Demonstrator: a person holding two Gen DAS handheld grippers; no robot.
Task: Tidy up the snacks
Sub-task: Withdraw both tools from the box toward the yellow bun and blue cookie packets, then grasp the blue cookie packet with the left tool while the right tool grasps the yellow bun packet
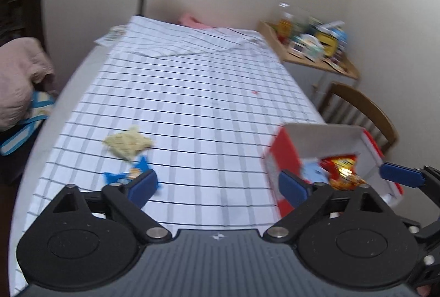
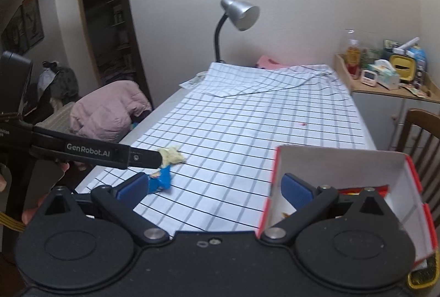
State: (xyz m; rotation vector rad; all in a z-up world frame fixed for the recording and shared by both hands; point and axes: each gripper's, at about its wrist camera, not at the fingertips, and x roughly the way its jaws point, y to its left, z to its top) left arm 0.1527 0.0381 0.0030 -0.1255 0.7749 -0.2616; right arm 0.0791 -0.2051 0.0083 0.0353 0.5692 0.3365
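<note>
On the left of the table (image 2: 192, 115), covered by a white cloth with a dark grid, lay a pale yellow crinkled snack packet (image 1: 128, 143) and, nearer, a small blue snack wrapper (image 2: 159, 181), just beside each other. The left hand-held gripper (image 1: 217, 185) hung above them with its jaws spread wide and nothing between them. To the right stood the red and white cardboard box (image 2: 341, 159), open-topped, with a red and orange foil snack bag (image 1: 342, 169) already inside. The right hand-held gripper (image 2: 214, 188) was likewise wide open and empty at the box's near edge. Judged from this, the left gripper should descend squarely over one packet, pinching its crimped edge so the other stays put.
</note>
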